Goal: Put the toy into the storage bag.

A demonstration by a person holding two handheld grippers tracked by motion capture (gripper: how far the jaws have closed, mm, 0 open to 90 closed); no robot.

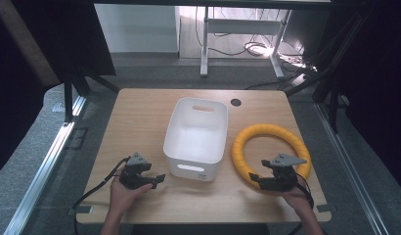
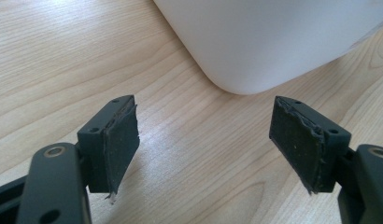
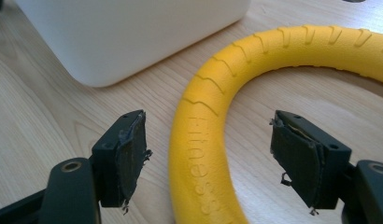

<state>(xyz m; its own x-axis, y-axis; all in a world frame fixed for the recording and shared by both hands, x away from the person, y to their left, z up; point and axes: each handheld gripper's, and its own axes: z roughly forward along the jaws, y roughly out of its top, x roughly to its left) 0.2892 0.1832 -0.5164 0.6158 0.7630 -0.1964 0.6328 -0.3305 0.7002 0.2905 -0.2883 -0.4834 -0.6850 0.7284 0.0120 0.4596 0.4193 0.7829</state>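
A yellow foam ring (image 1: 271, 151) lies flat on the wooden table (image 1: 140, 112), right of a white plastic bin (image 1: 196, 137). My right gripper (image 1: 255, 179) stands open at the ring's near side. In the right gripper view the ring (image 3: 199, 135) passes between the two pads without touching either, and the gripper (image 3: 208, 158) stays open around it. My left gripper (image 1: 159, 180) is open too, low over the table left of the bin's near corner. In the left gripper view the gripper (image 2: 203, 140) has only bare wood between its pads, with the bin's rounded corner (image 2: 245, 46) just ahead.
The bin is empty and has a slot handle in its near wall (image 1: 191, 168). A dark round cable hole (image 1: 235, 102) sits at the table's far edge. Dark stands and white table legs rise beyond the table.
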